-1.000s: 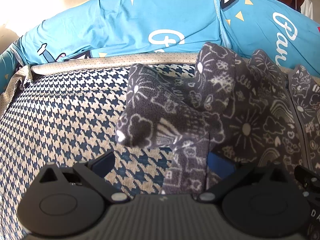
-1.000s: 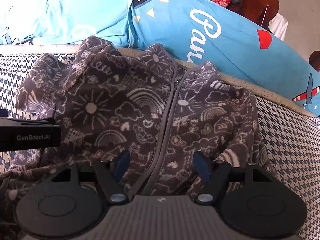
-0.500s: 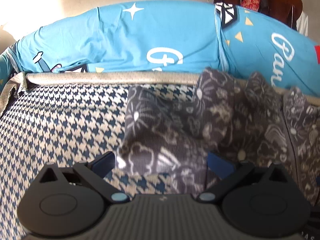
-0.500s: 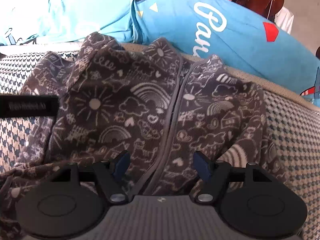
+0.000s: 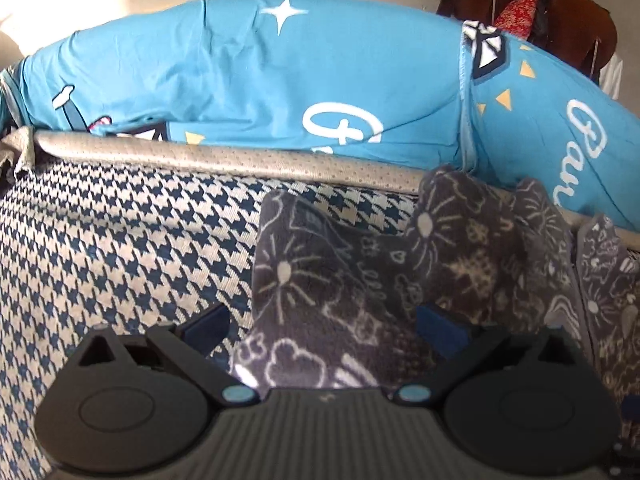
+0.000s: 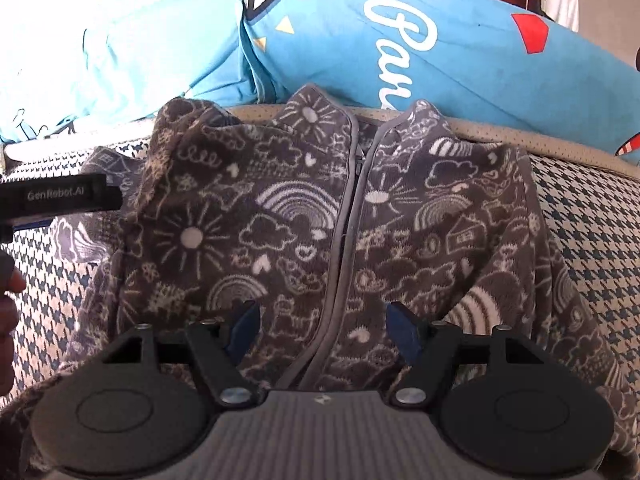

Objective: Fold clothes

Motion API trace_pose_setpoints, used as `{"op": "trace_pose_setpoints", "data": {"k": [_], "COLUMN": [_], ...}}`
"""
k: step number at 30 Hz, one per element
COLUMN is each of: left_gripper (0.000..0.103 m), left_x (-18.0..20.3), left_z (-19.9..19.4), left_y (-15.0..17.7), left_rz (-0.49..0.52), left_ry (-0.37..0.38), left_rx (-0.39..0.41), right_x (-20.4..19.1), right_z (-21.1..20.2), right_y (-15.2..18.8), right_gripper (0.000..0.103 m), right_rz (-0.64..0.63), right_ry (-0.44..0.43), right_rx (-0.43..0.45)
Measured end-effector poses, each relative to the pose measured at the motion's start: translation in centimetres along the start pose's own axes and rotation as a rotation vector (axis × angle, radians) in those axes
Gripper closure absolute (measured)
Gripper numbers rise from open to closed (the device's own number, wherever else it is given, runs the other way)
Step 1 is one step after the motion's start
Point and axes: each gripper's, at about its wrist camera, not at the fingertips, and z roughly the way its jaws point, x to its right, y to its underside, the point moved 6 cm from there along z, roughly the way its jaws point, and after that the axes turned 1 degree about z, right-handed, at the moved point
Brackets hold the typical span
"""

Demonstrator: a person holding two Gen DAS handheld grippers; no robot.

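Currently one fleece jacket (image 6: 304, 232), two blue pillows (image 5: 248, 76); both claws spread, empty.

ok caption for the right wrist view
Open right gripper poised over a grey doodle-print zip jacket on a houndstooth bed.

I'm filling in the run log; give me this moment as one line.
stage: sleeve fold pending | left gripper: open, over sleeve | right gripper: open, over jacket zipper | surface: houndstooth cover

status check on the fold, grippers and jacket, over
Left gripper open over the sleeve. Right gripper open above the zipper. Grey fleece jacket flat on the houndstooth cover, unfolded. Blue pillows behind, nothing blocking.
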Motion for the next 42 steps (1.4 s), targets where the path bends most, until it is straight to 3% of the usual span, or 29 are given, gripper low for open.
{"op": "trace_pose_setpoints", "data": {"k": [7, 9, 13, 15, 18, 24, 30, 35, 42], "left_gripper": [0.002, 0.026, 0.049, 0.072, 0.086, 0.092, 0.092, 0.092, 0.092], "left_x": [0.2, 0.0, -0.4, -0.2, 0.1, 0.2, -1.0, -3.1, -7.0], "left_z": [1.7, 1.9, 1.9, 1.5, 0.9, -0.3, -1.9, -3.0, -4.2], "left_y": [-0.4, -0.3, -0.3, -0.3, -0.4, -0.7, -1.3, -1.3, 0.2], "left_rz": [-0.023, -0.026, -0.030, -0.009, 0.018, 0.031, 0.057, 0.043, -0.021], "left_ry": [0.036, 0.021, 0.010, -0.002, -0.023, -0.094, -0.232, -0.308, -0.380], "left_rx": [-0.009, -0.011, -0.016, 0.001, 0.026, 0.088, 0.151, 0.159, 0.095], "right_x": [-0.4, -0.3, -0.2, -0.2, -0.1, 0.2, 0.7, 0.7, 1.2], "right_z": [0.7, 0.9, 1.2, 1.4, 1.5, 1.9, 1.8, 1.9, 1.8], "right_y": [0.5, 0.5, 0.6, 0.7, 0.8, 0.9, 0.9, 0.8, 0.1], "right_gripper": [0.033, 0.033, 0.033, 0.033, 0.033, 0.033, 0.033, 0.033, 0.033], "right_rz": [-0.021, -0.023, -0.023, -0.025, -0.025, -0.009, 0.021, 0.035, 0.054], "right_ry": [0.006, 0.008, 0.009, 0.010, 0.015, 0.011, -0.030, -0.049, -0.046], "right_rx": [-0.016, -0.020, -0.026, -0.028, -0.030, -0.026, 0.001, 0.008, 0.026]}}
